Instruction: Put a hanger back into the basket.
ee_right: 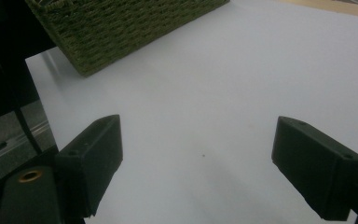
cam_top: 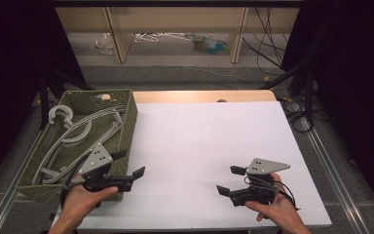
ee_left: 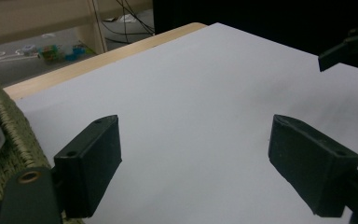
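Basket (cam_top: 126, 117) of hangers (cam_top: 75, 134) runs near-to-far at table's (cam_top: 214, 131) left edge; left gripper (cam_top: 129, 168) and right gripper (cam_top: 230, 180) hover spread-jawed, empty.

Before me lay a white table (cam_top: 209, 146). At its left edge sat a green woven basket (cam_top: 126, 117) with grey hangers (cam_top: 73, 134) lying inside. Beyond it I saw wooden shelving (cam_top: 175, 29) and floor clutter (cam_top: 209, 44).

The white table (cam_top: 209, 146) between my two grippers lies bare, so either could cross it freely. Along the left edge stands a woven basket (cam_top: 129, 117) full of hangers (cam_top: 78, 131), its wall just beside my left gripper (cam_top: 129, 163). My right gripper (cam_top: 230, 179) has open surface around it.
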### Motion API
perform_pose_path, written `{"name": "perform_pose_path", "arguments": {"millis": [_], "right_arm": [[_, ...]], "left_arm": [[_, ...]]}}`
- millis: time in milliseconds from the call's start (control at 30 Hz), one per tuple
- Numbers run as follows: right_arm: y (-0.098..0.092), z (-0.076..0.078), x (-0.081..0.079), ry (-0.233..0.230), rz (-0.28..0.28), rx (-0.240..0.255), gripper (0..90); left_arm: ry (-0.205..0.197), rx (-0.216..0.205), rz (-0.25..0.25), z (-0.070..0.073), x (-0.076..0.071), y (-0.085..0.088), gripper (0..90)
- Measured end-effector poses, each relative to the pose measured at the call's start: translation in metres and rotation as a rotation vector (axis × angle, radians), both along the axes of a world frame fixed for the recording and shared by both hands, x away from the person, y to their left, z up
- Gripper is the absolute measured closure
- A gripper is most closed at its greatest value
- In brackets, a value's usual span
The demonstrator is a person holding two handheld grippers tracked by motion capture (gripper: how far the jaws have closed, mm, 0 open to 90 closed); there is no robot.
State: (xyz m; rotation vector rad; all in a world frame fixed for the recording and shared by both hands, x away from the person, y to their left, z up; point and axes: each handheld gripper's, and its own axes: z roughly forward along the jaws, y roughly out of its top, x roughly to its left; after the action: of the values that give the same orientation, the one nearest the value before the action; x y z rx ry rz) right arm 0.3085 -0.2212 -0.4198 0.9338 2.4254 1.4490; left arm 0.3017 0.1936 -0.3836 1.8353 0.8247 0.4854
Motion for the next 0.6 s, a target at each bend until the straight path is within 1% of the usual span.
{"name": "perform_pose_path", "arguments": {"millis": [33, 67, 100, 133, 167, 200, 233, 267, 300, 333, 367, 400, 433, 467, 500, 533, 567, 600], "right_arm": [[0.000, 0.001, -0.001, 0.005, -0.002, 0.005, 17.1], [0.000, 0.000, -0.001, -0.004, -0.007, 0.004, 17.1], [0.000, 0.000, -0.002, -0.015, -0.015, 0.006, 17.1], [0.000, 0.000, -0.002, -0.017, -0.012, 0.011, 17.1], [-0.001, 0.001, -0.003, -0.014, -0.010, 0.014, 17.1], [-0.001, 0.000, -0.004, -0.024, -0.019, 0.010, 17.1], [-0.001, 0.000, -0.005, -0.027, -0.020, 0.012, 17.1], [-0.001, 0.000, -0.005, -0.027, -0.014, 0.012, 17.1], [-0.001, -0.001, -0.006, -0.027, -0.016, 0.016, 17.1], [-0.001, -0.001, -0.007, -0.019, -0.004, 0.017, 17.1], [0.000, -0.001, -0.008, -0.021, -0.006, 0.017, 17.1], [0.000, -0.002, -0.009, -0.021, -0.003, 0.019, 17.1], [0.000, -0.003, -0.011, -0.033, -0.015, 0.010, 17.1], [0.000, -0.004, -0.012, -0.033, -0.006, 0.015, 17.1], [0.000, -0.004, -0.015, -0.043, -0.012, 0.007, 17.1], [0.000, -0.006, -0.015, -0.049, -0.009, 0.019, 17.0], [0.000, -0.006, -0.018, -0.034, -0.005, 0.011, 17.0], [0.000, -0.007, -0.019, -0.034, -0.001, 0.014, 17.0]], "left_arm": [[-0.006, 0.000, -0.005, -0.001, 0.000, 0.000, 17.1], [0.005, -0.009, -0.003, -0.003, -0.002, -0.002, 17.0], [0.008, -0.021, -0.004, -0.005, -0.003, -0.003, 16.9], [-0.002, -0.013, -0.008, -0.006, -0.004, -0.003, 16.8], [0.003, -0.022, -0.008, -0.009, -0.006, -0.004, 16.8], [0.003, -0.023, -0.014, -0.010, -0.007, -0.005, 16.8], [0.003, -0.034, -0.015, -0.013, -0.009, -0.006, 16.8], [0.007, -0.035, -0.014, -0.015, -0.011, -0.008, 16.8], [0.004, -0.037, -0.022, -0.018, -0.013, -0.009, 16.8], [-0.001, -0.046, -0.023, -0.021, -0.014, -0.011, 16.7], [-0.002, -0.036, -0.024, -0.023, -0.016, -0.012, 16.7], [-0.004, -0.036, -0.034, -0.026, -0.018, -0.013, 16.7], [-0.002, -0.035, -0.044, -0.027, -0.019, -0.013, 16.7], [-0.006, -0.039, -0.050, -0.029, -0.021, -0.013, 16.3], [-0.013, -0.040, -0.049, -0.029, -0.021, -0.012, 16.2], [-0.020, -0.045, -0.044, -0.029, -0.022, -0.011, 16.2], [-0.025, -0.049, -0.039, -0.030, -0.022, -0.010, 16.2], [-0.029, -0.058, -0.034, -0.031, -0.023, -0.008, 16.2]]}}
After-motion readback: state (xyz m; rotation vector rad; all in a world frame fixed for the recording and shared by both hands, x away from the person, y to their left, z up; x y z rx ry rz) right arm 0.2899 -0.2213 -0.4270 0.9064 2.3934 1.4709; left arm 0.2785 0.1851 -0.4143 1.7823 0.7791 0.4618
